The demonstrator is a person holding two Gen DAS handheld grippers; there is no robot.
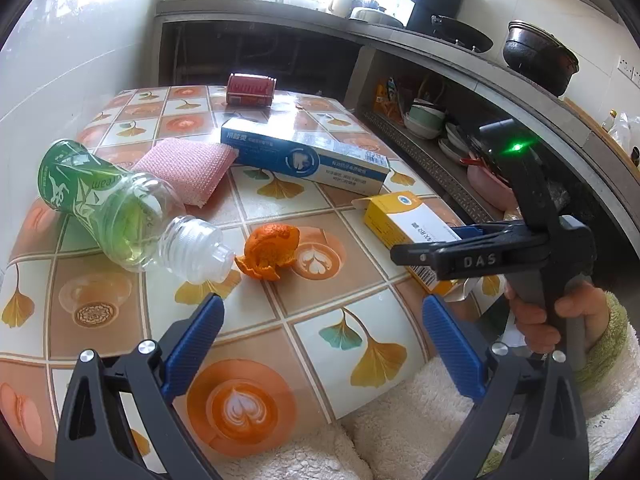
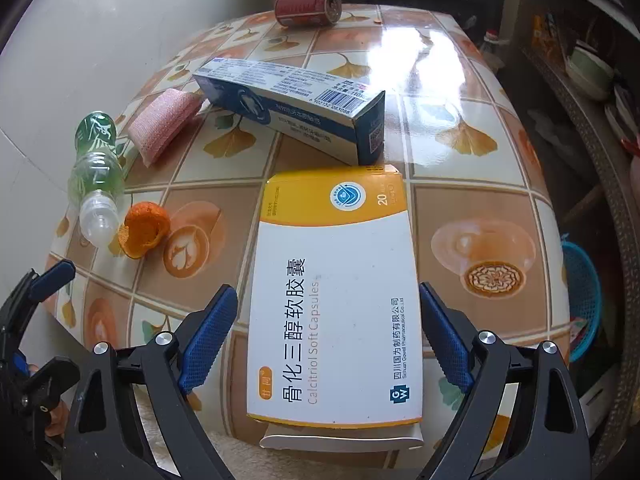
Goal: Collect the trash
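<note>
A yellow-and-white capsule box (image 2: 334, 292) lies on the tiled table (image 2: 460, 184) between the blue fingers of my right gripper (image 2: 328, 340). The jaws stand open on either side of it, the right finger at its edge. The box also shows in the left wrist view (image 1: 408, 226). My left gripper (image 1: 324, 344) is open and empty over the table's front. Ahead of it lie an orange peel (image 1: 270, 250), a tipped green bottle (image 1: 116, 210), a blue toothpaste box (image 1: 308, 158) and a red can (image 1: 251, 89).
A pink sponge cloth (image 1: 188, 168) lies by the bottle. A blue basket (image 2: 582, 300) stands on the floor right of the table. Shelves with bowls (image 1: 426, 120) and a counter with pots (image 1: 538, 54) run along the right. A white wall is at the left.
</note>
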